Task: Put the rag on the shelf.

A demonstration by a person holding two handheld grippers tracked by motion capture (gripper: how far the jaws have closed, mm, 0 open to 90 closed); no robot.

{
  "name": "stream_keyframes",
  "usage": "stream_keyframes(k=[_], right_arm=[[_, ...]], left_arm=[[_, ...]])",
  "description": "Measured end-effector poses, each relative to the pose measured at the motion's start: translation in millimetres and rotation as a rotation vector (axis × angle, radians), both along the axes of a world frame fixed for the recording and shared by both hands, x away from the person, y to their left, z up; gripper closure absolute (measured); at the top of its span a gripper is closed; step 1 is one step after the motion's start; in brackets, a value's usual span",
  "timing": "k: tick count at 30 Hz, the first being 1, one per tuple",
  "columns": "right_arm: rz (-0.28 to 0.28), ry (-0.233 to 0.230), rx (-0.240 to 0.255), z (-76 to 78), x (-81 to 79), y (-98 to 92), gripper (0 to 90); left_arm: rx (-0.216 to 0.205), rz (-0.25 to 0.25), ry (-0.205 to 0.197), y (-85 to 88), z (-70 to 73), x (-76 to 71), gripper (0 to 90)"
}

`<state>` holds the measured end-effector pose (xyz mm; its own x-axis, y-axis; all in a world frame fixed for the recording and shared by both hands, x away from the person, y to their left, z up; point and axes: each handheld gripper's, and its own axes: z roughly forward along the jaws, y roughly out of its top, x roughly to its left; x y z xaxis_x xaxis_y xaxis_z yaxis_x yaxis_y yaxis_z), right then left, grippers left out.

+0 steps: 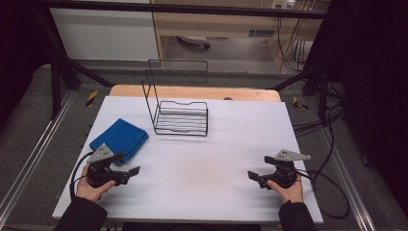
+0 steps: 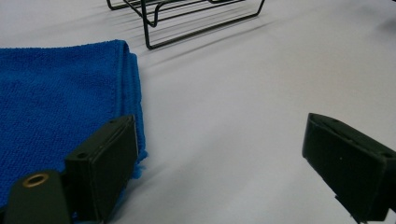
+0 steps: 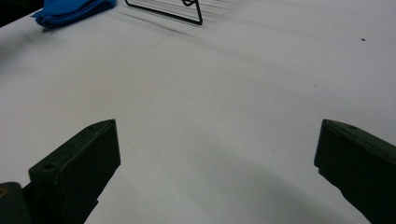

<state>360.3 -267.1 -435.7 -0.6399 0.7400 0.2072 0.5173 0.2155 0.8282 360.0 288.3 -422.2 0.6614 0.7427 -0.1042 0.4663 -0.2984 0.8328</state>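
A folded blue cloth (image 1: 120, 138) lies on the left side of the white table top (image 1: 207, 159). A black wire rack (image 1: 180, 118) with a tall back frame stands at the far middle. My left gripper (image 1: 127, 163) rests low on the table just in front of the cloth, open, its jaws wide apart. In the left gripper view (image 2: 224, 154) one jaw sits at the edge of the cloth (image 2: 56, 107) and nothing is between the jaws. My right gripper (image 1: 260, 167) is open over bare table at the right (image 3: 217, 163), pointing toward the middle.
The rack (image 2: 187, 18) stands beyond the cloth; from the right gripper it (image 3: 168, 9) and the cloth (image 3: 70, 11) lie far off. Cables (image 1: 332, 192) trail off the table's right edge. Dark frame posts stand at the far corners.
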Motion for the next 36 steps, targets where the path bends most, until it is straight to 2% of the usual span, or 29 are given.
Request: stream_keyframes(k=[20, 29, 30, 36], right_arm=[[-0.004, 0.003, -0.002, 0.0, 0.7, 0.7, 0.8], [-0.003, 0.005, -0.008, -0.4, 0.7, 1.2, 0.8], [-0.004, 0.006, -0.007, -0.4, 0.7, 1.3, 0.8], [-0.007, 0.01, -0.008, -0.9, 0.8, 2.1, 0.8]], left_arm=[[0.025, 0.019, 0.009, 3.3, 4.1, 2.6, 10.0], [0.052, 0.068, 0.028, 9.4, 15.3, 14.3, 11.9], [0.074, 0.077, 0.032, 10.8, 18.6, 17.5, 12.6], [0.099, 0.106, 0.049, 13.4, 19.4, 28.1, 19.4]])
